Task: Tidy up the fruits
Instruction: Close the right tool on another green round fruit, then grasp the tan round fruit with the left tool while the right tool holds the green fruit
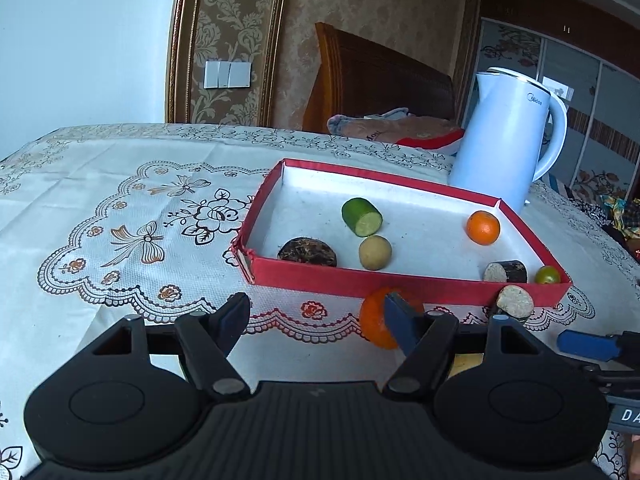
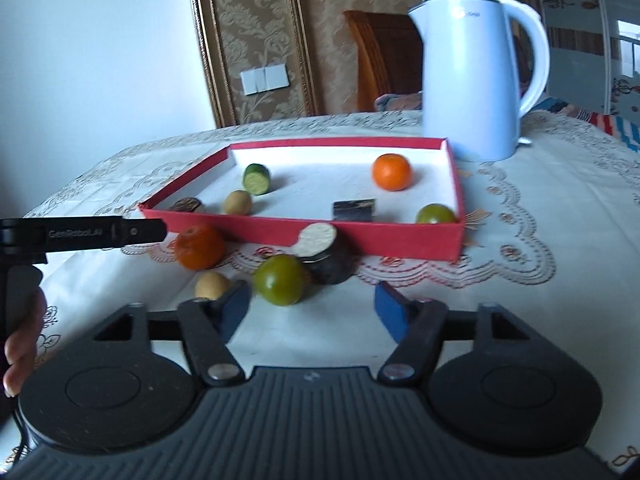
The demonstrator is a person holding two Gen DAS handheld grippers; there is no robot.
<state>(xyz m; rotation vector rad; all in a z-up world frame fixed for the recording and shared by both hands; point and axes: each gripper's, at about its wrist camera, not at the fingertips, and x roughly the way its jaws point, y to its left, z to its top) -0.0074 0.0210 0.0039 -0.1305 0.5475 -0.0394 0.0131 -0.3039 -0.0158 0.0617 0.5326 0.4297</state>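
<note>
A red shallow box (image 1: 400,280) (image 2: 300,228) holds a cut cucumber piece (image 1: 362,217) (image 2: 256,179), a small potato (image 1: 375,252) (image 2: 237,202), an orange (image 1: 483,227) (image 2: 391,172), dark cut pieces (image 1: 307,253) (image 2: 354,210) and a green fruit (image 1: 547,275) (image 2: 435,214). In front of the box lie an orange (image 1: 376,322) (image 2: 199,246), a green fruit (image 2: 279,280), a dark cut piece (image 2: 324,254) (image 1: 515,301) and a small potato (image 2: 211,285). My left gripper (image 1: 316,316) is open, its right finger against the loose orange. My right gripper (image 2: 312,304) is open just before the green fruit.
A white kettle (image 1: 506,140) (image 2: 476,76) stands behind the box on the patterned tablecloth (image 1: 120,208). A wooden chair (image 1: 380,80) with cloth on it is beyond the table. The left gripper's body (image 2: 80,236) reaches in from the left in the right wrist view.
</note>
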